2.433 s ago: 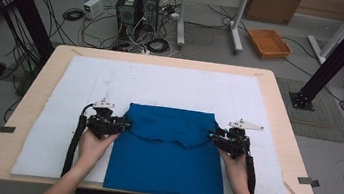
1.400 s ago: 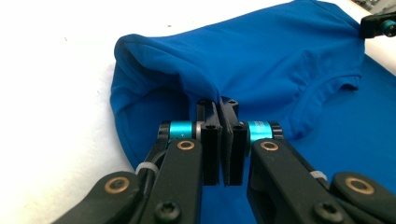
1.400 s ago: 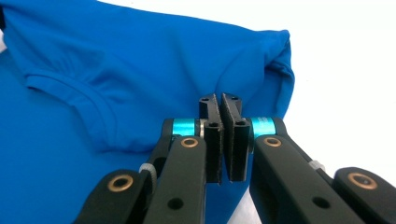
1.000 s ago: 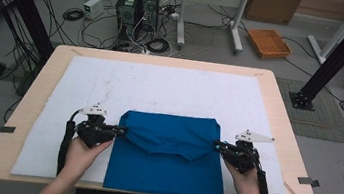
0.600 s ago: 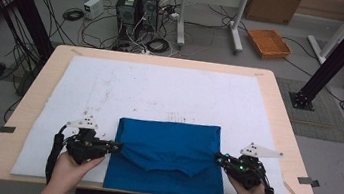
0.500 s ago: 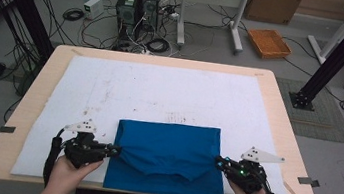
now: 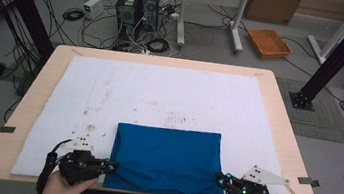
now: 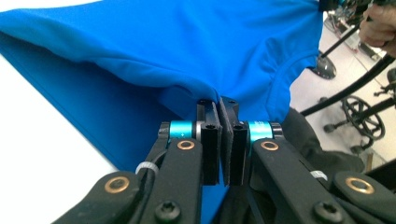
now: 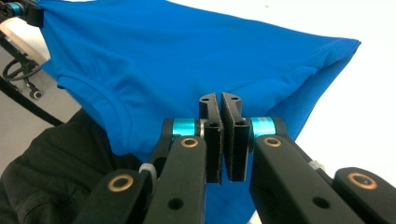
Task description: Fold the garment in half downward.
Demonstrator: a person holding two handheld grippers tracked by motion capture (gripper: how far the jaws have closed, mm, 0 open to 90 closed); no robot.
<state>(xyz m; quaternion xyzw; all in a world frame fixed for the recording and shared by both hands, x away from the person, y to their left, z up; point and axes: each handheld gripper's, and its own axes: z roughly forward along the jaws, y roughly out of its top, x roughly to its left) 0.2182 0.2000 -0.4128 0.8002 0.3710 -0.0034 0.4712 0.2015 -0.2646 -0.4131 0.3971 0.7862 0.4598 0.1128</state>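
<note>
Pinching the blue shirt [image 7: 166,158] at its lower corners, the left tongs [image 7: 109,165] and right tongs [image 7: 220,178] are clamping the cloth, apparently stretching the folded layer flat across the counter [image 7: 277,121] at lower centre frame.

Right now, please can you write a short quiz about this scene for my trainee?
1. True or false: both grippers are shut on the blue shirt.
2. On what does the shirt lie? A) bare wood B) a white mat C) the floor
3. Fill in: in the high view, the left gripper pinches the shirt's left side and the right gripper its ____ side.

Key: 1 true, the jaws of each pinch the cloth in its own gripper view. 2 B, the white mat. 3 right.
</note>
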